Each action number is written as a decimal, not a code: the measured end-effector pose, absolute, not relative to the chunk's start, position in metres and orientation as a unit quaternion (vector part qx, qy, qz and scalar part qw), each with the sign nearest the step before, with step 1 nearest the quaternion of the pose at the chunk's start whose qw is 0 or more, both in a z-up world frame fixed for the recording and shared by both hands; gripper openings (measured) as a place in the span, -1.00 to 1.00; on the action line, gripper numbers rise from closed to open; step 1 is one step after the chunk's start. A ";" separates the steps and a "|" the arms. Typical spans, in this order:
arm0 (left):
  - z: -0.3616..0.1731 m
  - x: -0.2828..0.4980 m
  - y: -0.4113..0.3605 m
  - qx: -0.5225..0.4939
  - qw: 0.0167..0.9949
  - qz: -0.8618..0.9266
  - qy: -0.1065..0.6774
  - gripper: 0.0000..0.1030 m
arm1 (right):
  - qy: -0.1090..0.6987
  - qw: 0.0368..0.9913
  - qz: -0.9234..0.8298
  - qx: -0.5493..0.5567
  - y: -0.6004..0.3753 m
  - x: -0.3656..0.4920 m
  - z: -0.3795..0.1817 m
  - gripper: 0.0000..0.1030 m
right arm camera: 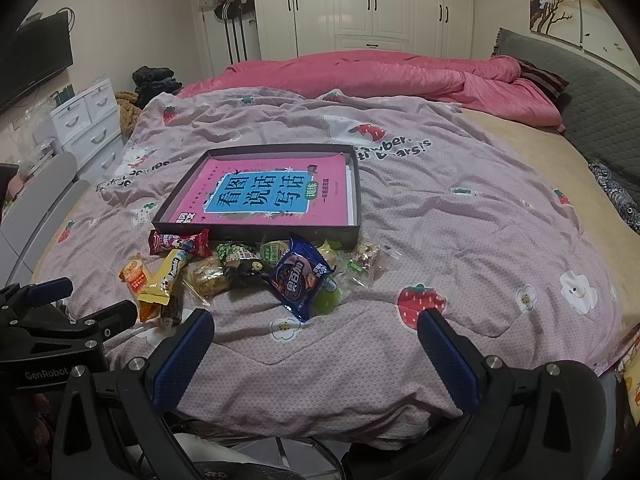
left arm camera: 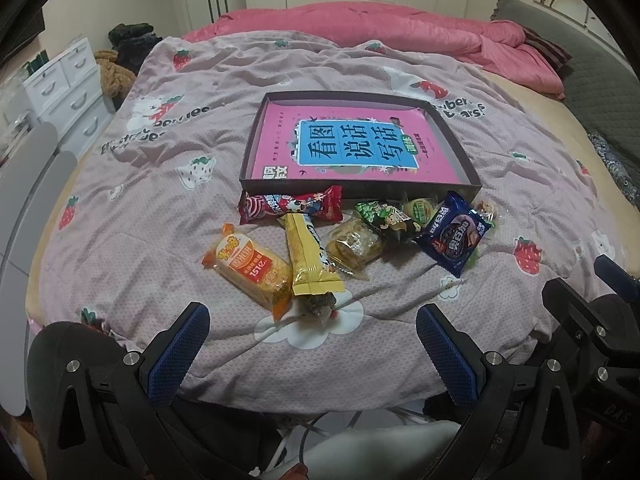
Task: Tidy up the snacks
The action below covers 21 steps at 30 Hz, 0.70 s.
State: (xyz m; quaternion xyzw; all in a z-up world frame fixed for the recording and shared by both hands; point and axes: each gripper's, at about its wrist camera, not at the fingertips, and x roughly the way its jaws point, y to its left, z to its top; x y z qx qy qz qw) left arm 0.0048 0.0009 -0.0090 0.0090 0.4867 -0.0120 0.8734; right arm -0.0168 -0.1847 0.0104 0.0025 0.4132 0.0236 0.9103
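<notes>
Blue-padded left gripper (left arm camera: pixel 312 330) and right gripper (right arm camera: pixel 316 332), both mine, hover low over bed edge, jaws apart, holding nothing. Pile of wrapped snacks (left arm camera: pixel 352 236) lies on strawberry-print quilt (left arm camera: pixel 160 200), just before shallow dark cardboard box (left arm camera: pixel 456 136) holding pink book (left arm camera: pixel 352 148). Nothing between jaws and snacks.

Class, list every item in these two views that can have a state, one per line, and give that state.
Left tool: open, holding nothing.
Right tool: open, holding nothing.
Shallow dark cardboard tray: lidless, a pink book lying flat inside, no snacks.
Blue round-biscuit packet: sealed, on the quilt outside the tray.
Long yellow snack bar wrapper: sealed, resting partly on the orange cake packet.
</notes>
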 end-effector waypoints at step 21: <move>-0.012 0.008 0.004 0.004 0.871 -0.011 0.492 1.00 | 0.418 0.908 0.022 0.006 -0.187 -0.015 0.008 0.99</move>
